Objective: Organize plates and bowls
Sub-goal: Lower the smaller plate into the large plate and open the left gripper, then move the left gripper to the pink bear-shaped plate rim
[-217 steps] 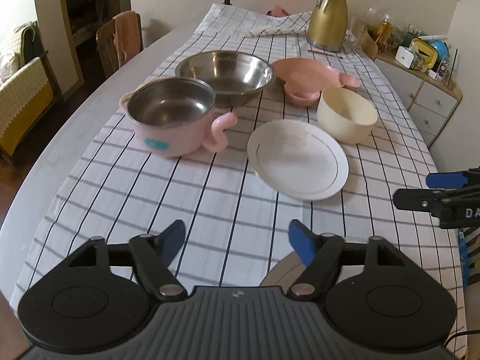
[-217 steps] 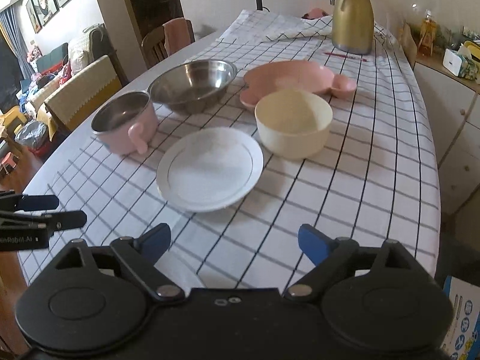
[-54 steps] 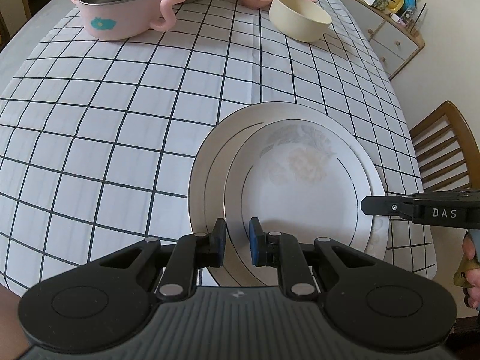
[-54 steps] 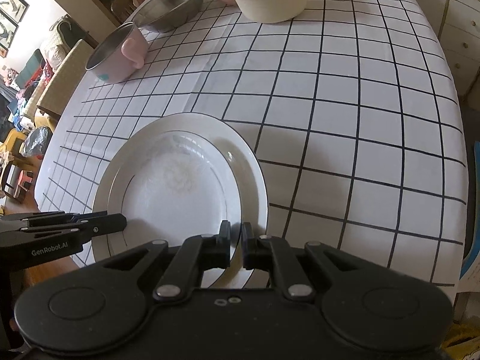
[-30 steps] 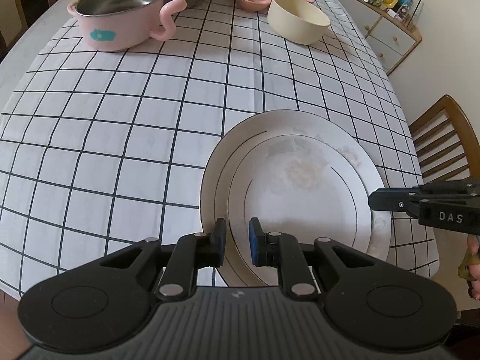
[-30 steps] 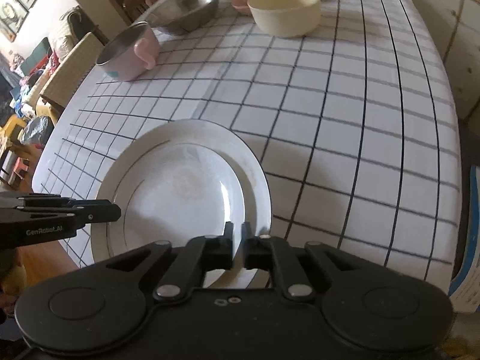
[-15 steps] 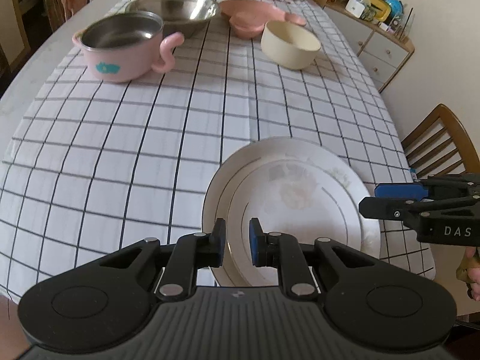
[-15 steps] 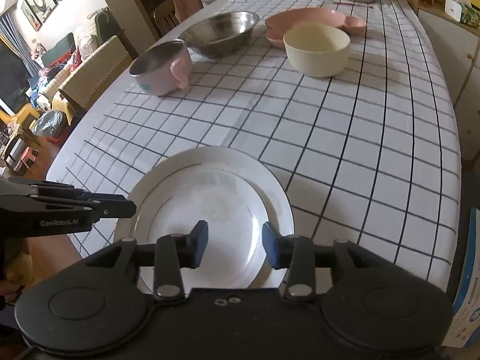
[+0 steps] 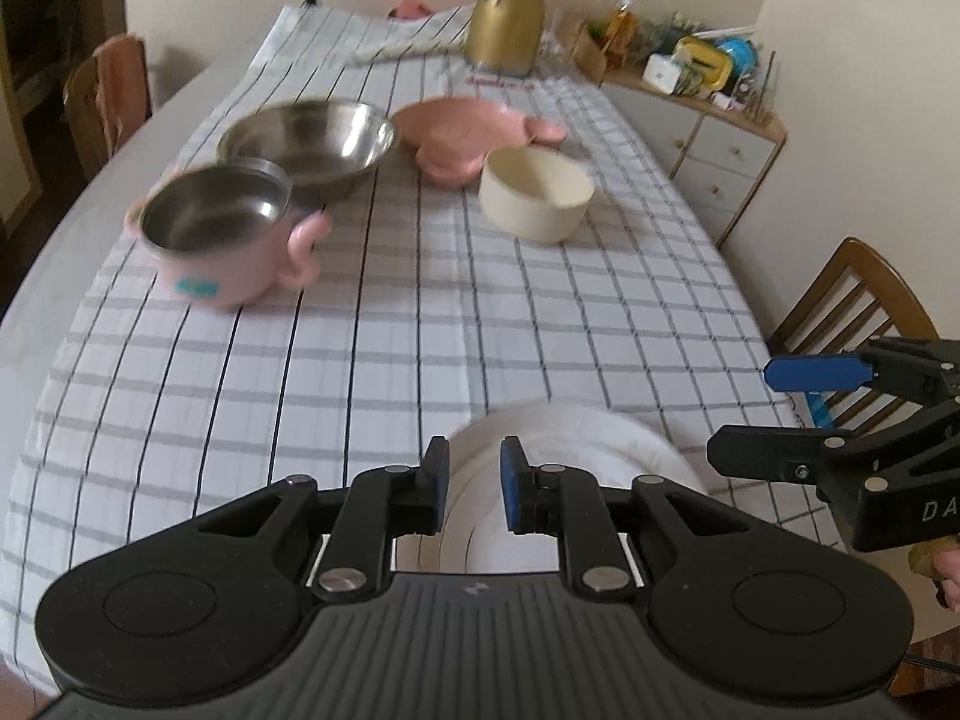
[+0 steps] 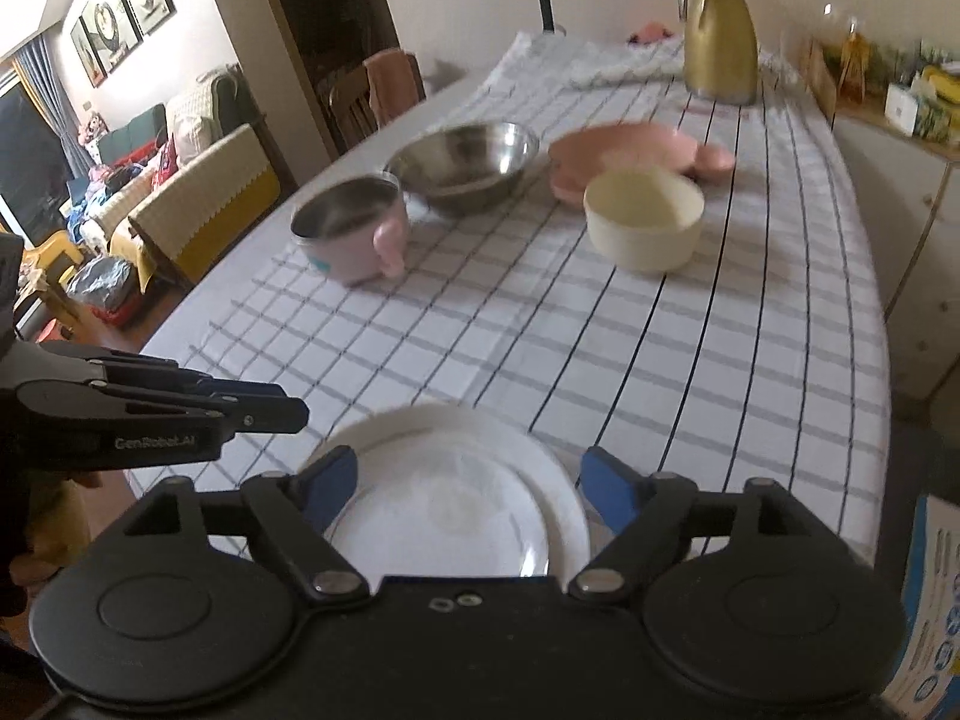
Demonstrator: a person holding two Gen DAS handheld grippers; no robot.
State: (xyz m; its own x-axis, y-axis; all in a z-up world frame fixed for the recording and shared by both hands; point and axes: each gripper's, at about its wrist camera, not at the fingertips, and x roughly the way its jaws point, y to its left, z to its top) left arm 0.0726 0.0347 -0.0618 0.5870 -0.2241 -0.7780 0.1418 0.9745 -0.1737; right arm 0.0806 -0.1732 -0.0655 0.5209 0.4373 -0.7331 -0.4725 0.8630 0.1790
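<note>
Plates (image 10: 456, 480): two glossy white rounds, stacked at the near edge of the checked-cloth bench (image 9: 420, 330). Left tool (image 9: 474, 480) opening, narrow gap, gripping nothing. Right tool (image 10: 468, 486) opening, spread wide over the stack, clear of it. Steel bowl (image 9: 309, 141), cream bowl (image 9: 537, 192) well beyond.

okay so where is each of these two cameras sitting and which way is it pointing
Left wrist: on the left gripper, looking down the table over the stacked white plates; its jaws are opening, the right gripper at the right edge.
Right wrist: on the right gripper, same direction; jaws opening wide above the plates, the left gripper at its left.
Shared: the plates, pink pot, steel bowl, cream bowl, pink dish, gold jug.
</note>
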